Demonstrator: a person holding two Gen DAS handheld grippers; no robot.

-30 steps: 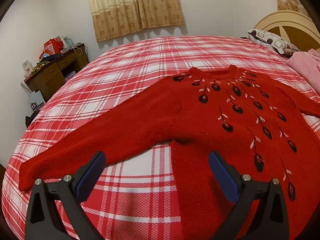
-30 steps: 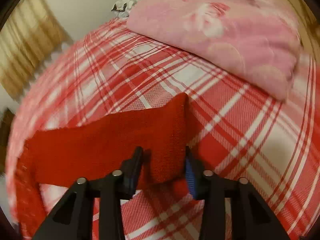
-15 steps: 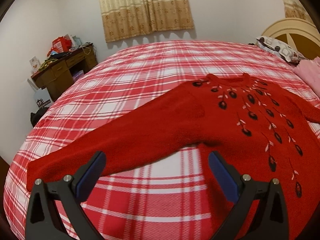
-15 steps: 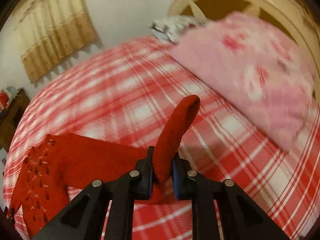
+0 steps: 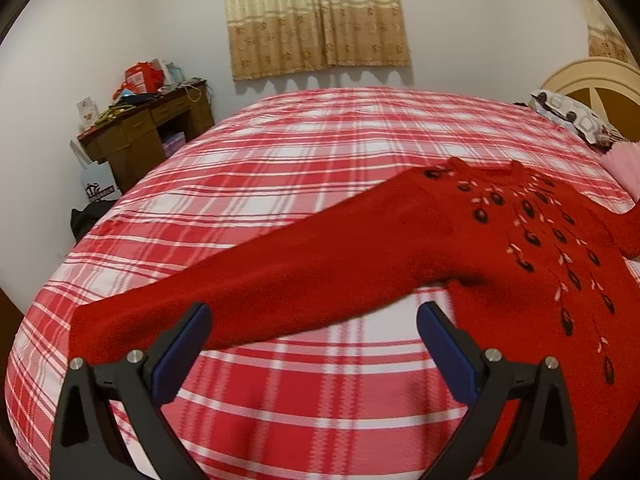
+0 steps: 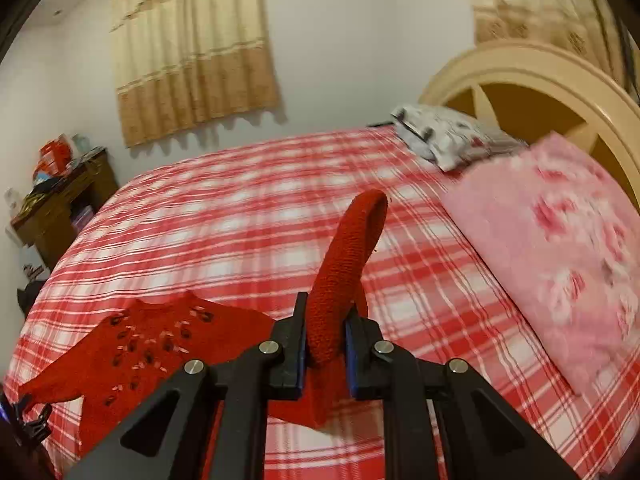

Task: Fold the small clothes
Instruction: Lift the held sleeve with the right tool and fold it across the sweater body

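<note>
A red knit sweater [image 5: 520,248] with dark leaf embroidery lies spread on the red-and-white plaid bed [image 5: 304,160]. One sleeve [image 5: 248,292] stretches left across the sheet, and my left gripper [image 5: 314,332] hovers open over its lower part with nothing between the blue pads. In the right wrist view my right gripper [image 6: 325,344] is shut on the other sleeve [image 6: 344,264], whose cuff end sticks up above the bed. The sweater body [image 6: 152,344] trails down to the left of it.
A pink floral quilt [image 6: 560,248] and a patterned pillow [image 6: 448,140] lie by the cream headboard [image 6: 532,68] on the right. A cluttered wooden desk [image 5: 148,124] stands against the wall past the bed's left edge. Curtains [image 5: 316,16] hang behind.
My right gripper closed on the sleeve end and lifted it up off the bed. My left gripper slid left along the other sleeve, still open.
</note>
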